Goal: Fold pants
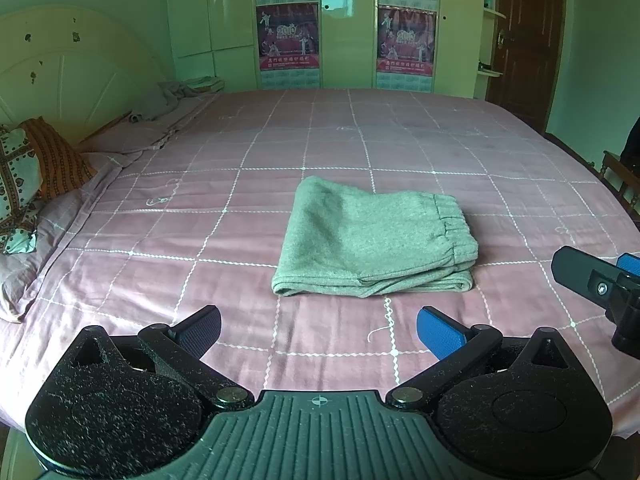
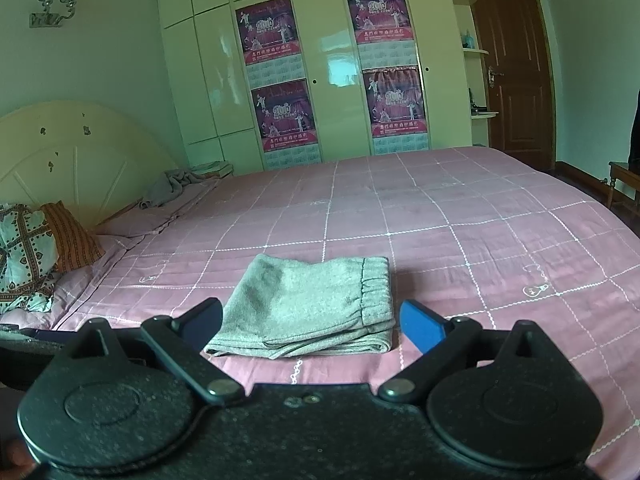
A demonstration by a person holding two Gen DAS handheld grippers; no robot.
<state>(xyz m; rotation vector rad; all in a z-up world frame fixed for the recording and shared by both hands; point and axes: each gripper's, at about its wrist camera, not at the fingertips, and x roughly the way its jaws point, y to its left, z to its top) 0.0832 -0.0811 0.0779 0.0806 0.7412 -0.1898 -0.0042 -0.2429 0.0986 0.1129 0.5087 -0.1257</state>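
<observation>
we see the grey pants point(image 1: 376, 240) lying in a compact, layered rectangle on the pink checked bedspread point(image 1: 240, 152), near the near edge of the bed and well apart from the pillows point(image 1: 24, 184) at the far left. the elastic waistband sits on the right side of the bundle, stacked folds showing along its near edge. we judge the folding is done or nearly so, which would explain why both tools sit off the cloth.

our left gripper point(image 1: 320, 330) hovers near the bundle, its fingers spread wide, holding and touching nothing. our right gripper point(image 2: 312, 320) is likewise spread wide and empty; the pants appear between its fingers in its own view, but they lie beyond the tips, with no contact that we can see. in the left view it sits off to the right of the bundle.
</observation>
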